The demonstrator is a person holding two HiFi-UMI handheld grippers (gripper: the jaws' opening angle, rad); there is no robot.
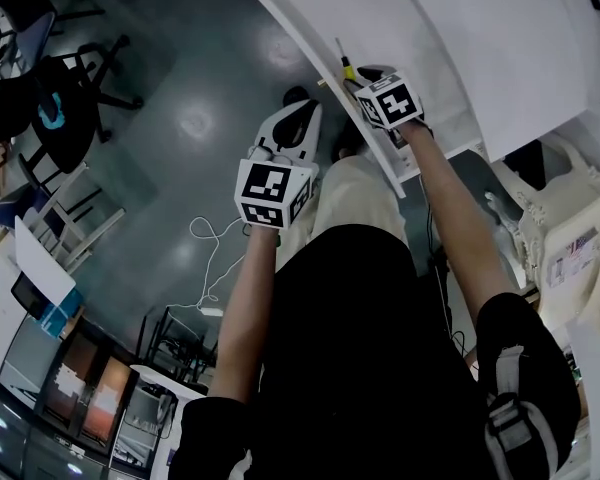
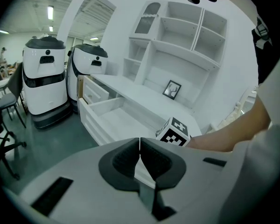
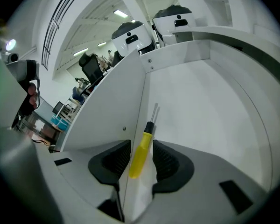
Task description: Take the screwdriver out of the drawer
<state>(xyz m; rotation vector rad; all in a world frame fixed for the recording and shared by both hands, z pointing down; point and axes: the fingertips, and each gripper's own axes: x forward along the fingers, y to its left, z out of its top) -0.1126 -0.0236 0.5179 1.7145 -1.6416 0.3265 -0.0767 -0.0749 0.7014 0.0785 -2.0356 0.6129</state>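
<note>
- Shelf unit [image 2: 177, 45], white, stood over a white desktop with a small framed picture [image 2: 171, 89] on it.
- Mobile robots [image 2: 44, 73], two, white with dark tops, stood side by side on the floor just beside the desk's end.
- Drawer [image 2: 116, 120] below the desktop was pulled out, its floor and side wall white.
- Left gripper [image 2: 140, 153] was held off the drawer over the floor. Its jaws were pressed together with nothing between them.
- Right gripper [image 3: 141, 146] reached down into the drawer. Its jaws stood apart, one on each side of the screwdriver handle, and a gap showed beside the left pad [image 3: 116, 160], so nothing was clamped.
- Screwdriver [image 3: 141, 157] lay on the drawer floor along the seam with the side wall. Its yellow handle sat between the right jaws, with the black collar and metal shaft pointing away from the gripper.
</note>
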